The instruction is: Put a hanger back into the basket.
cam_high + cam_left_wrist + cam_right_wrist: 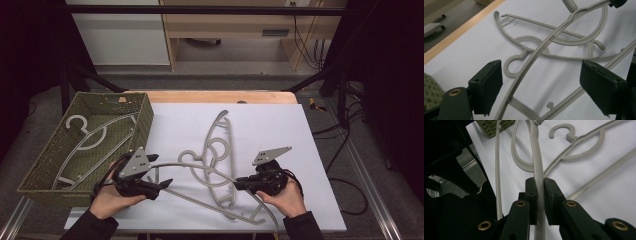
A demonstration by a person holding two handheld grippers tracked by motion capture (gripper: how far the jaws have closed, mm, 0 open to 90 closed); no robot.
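Left: olive basket [60,165] holding one hanger [87,135]; your left gripper [162,170] stands wide around the arm of the raised grey hanger [200,164] without pressing, so close squarely on that arm before lifting. Right: your right gripper [236,185] is clamped tight on the hanger's other arm; keep both ends level to free it from the two hangers tangled beneath [220,145]. White desk [300,140], wooden far edge, dark room beyond.
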